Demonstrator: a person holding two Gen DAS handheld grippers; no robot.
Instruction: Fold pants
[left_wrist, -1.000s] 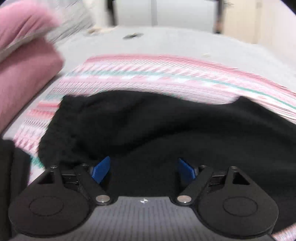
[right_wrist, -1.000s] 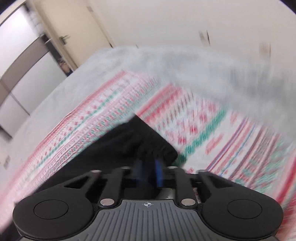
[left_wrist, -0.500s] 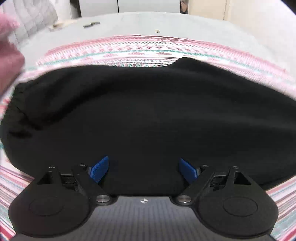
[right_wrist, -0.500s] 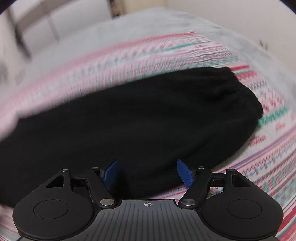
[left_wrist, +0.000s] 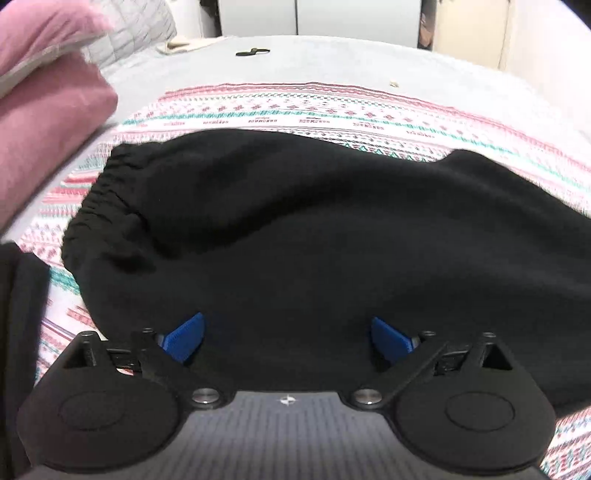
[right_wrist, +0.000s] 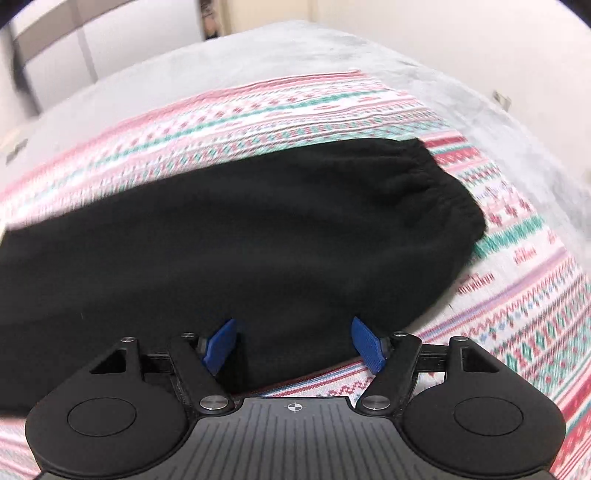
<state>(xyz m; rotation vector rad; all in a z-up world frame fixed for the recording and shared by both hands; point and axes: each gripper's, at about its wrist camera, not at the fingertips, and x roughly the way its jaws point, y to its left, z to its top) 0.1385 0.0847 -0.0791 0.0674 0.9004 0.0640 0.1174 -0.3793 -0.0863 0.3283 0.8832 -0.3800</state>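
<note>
Left gripper: blue pads spread wide over the black pants, nothing pinched. Right gripper: jaws apart, pads clear of the cloth, hanging over the pants' near edge. Pants lie flat across a patterned blanket in pink, white and teal stripes; gathered elastic end at left in the left view, at right in the right view. Blanket has rows of small repeated lettering, too blurred to read. Beyond it, grey bedding. Pink folded cloth far left. Small dark object on the grey bedding, unidentifiable.
</note>
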